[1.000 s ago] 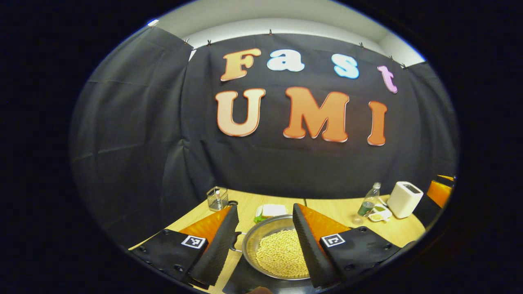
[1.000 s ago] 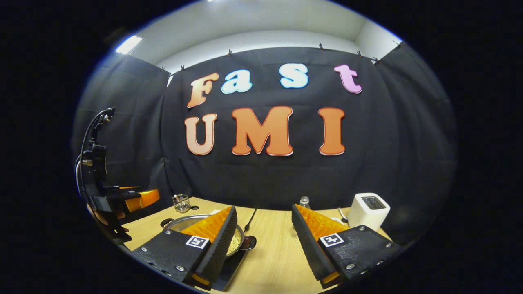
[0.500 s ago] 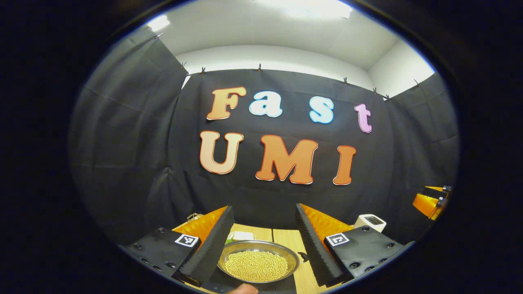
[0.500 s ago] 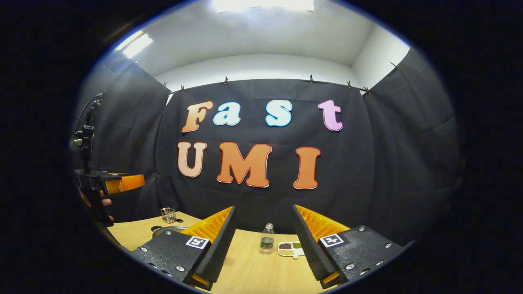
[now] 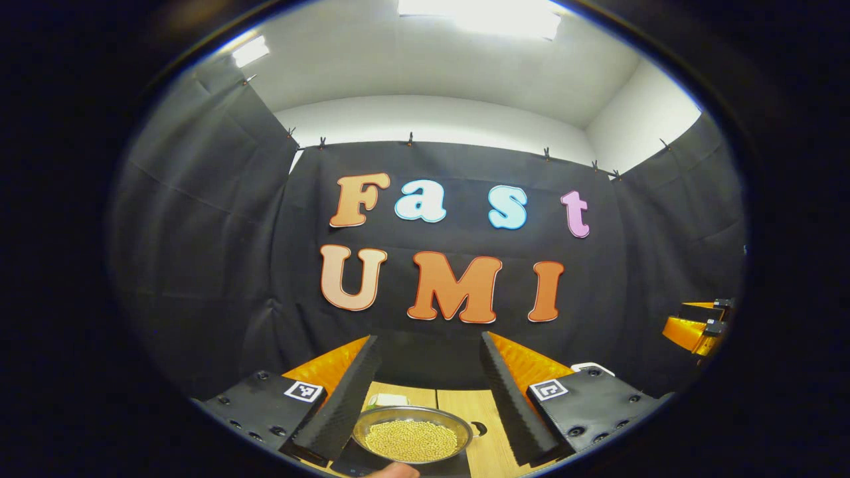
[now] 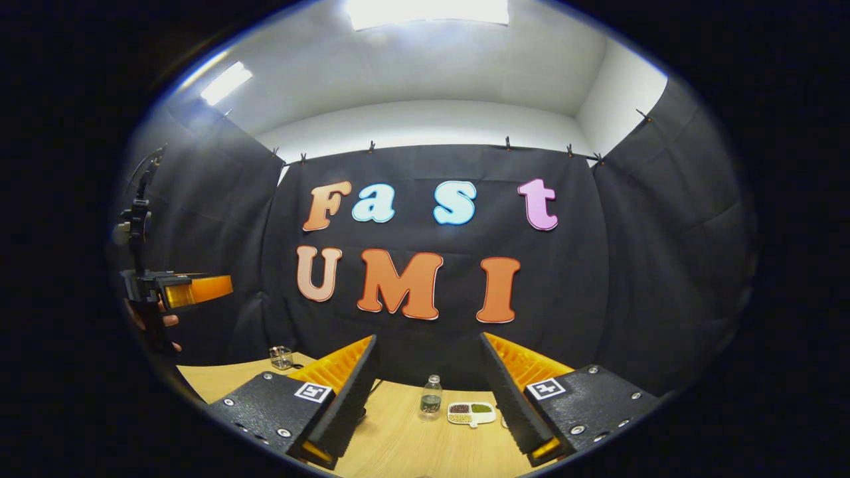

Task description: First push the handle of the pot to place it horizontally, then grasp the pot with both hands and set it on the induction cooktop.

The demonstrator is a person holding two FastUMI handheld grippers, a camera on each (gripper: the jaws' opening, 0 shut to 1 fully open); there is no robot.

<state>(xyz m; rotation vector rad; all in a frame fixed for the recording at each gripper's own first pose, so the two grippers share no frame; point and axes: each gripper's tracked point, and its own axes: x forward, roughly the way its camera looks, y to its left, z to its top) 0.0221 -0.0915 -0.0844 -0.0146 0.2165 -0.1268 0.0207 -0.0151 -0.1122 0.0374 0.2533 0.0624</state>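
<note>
Steel round pot (image 5: 412,439) of yellow beans already sits on the dark flat cooktop (image 5: 458,466); left gripper (image 5: 425,398) and right gripper (image 6: 431,392) hover, fingers apart, holding nothing.

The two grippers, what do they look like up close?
Left gripper and right gripper look alike: two wedge-shaped fingers with ribbed inner faces, each on a black textured plate with screws and a small square black-and-white marker. In the right gripper view, the left gripper's black body carries a cable.

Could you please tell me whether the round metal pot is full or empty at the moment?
Filled, not empty: the round metal pot holds a layer of small yellow beans covering its bottom.
</note>
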